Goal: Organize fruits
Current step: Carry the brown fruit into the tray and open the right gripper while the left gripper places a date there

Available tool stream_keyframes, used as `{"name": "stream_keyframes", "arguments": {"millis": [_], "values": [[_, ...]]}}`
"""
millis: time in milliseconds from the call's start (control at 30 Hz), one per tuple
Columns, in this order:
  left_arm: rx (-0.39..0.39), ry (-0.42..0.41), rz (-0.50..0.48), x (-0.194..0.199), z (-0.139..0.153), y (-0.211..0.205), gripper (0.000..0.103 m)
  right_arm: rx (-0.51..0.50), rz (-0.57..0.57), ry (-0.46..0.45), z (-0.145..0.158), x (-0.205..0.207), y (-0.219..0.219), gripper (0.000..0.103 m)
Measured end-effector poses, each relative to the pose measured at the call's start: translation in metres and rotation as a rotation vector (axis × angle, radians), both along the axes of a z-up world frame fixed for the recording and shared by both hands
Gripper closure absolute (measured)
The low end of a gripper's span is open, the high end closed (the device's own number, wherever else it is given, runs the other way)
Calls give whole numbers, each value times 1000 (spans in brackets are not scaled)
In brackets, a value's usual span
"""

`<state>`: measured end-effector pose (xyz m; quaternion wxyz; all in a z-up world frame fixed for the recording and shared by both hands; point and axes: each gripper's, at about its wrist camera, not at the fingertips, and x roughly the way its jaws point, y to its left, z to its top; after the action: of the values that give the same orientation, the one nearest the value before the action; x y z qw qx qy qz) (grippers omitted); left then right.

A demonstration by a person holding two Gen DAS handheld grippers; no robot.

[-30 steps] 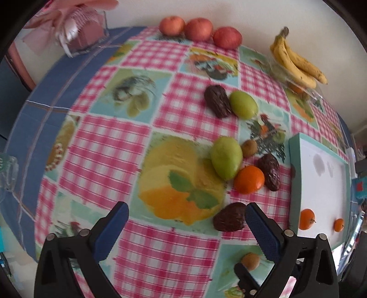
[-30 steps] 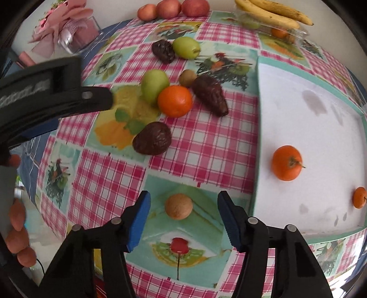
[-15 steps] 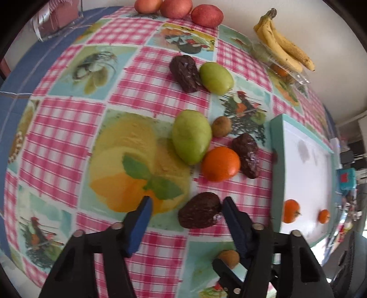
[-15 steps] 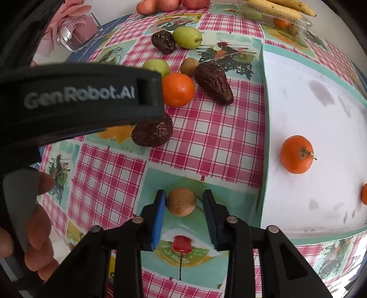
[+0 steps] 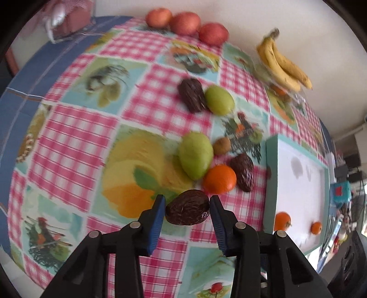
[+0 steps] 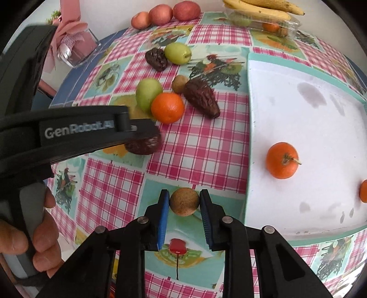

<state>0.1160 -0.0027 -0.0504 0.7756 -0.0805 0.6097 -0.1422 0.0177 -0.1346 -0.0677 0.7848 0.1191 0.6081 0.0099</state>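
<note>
My left gripper (image 5: 187,204) is shut on a dark brown wrinkled date (image 5: 187,211), held just above the checked tablecloth. My right gripper (image 6: 184,200) is shut on a small round tan fruit (image 6: 184,201). On the cloth lie an orange (image 5: 219,178), two green fruits (image 5: 195,158) (image 5: 219,99), two more dates (image 5: 242,172) (image 5: 191,95) and a small brown fruit (image 5: 222,145). The white tray (image 6: 298,128) to the right holds two oranges (image 6: 282,160) (image 6: 363,190). The left gripper's body (image 6: 75,135) fills the left of the right wrist view.
Three red apples (image 5: 184,23) line the back wall. Bananas (image 5: 283,64) lie on a clear plastic box (image 6: 263,21) at the back right. A clear box with a pink bow (image 6: 73,45) stands at the back left. The table edge runs along the left.
Both grippers have closed: the left on the dark date, the right on the small tan fruit. The left gripper moved forward to the date first and has lifted it slightly.
</note>
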Motion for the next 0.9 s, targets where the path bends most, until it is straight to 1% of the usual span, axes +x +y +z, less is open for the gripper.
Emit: {"name": "stream_keyframes", "arguments": {"millis": [167,233,333,367,467,567,700,900], "values": [[-15,-58,40,1,19,11,61,18,-57,-45,19,-2,-22,75],[-21,-75,43,0,25,13,61,22,-100,-71,26,-5,-33,75],[-34,-99,44,-1,33,9,61,27,-186,-107,37,-9,-62,75],[-39,-105,44,-2,36,8,61,24,-218,-118,40,-12,-73,75],[-50,-129,38,-5,44,0,61,-40,-322,-138,49,-22,-103,75],[-72,-157,11,-8,53,-11,61,-63,-427,-160,55,-33,-135,75],[-86,-191,-40,-9,59,-37,61,-114,-516,-180,59,-41,-167,75],[-107,-207,-147,-10,57,-86,61,-145,-558,-189,59,-34,-190,75]]}}
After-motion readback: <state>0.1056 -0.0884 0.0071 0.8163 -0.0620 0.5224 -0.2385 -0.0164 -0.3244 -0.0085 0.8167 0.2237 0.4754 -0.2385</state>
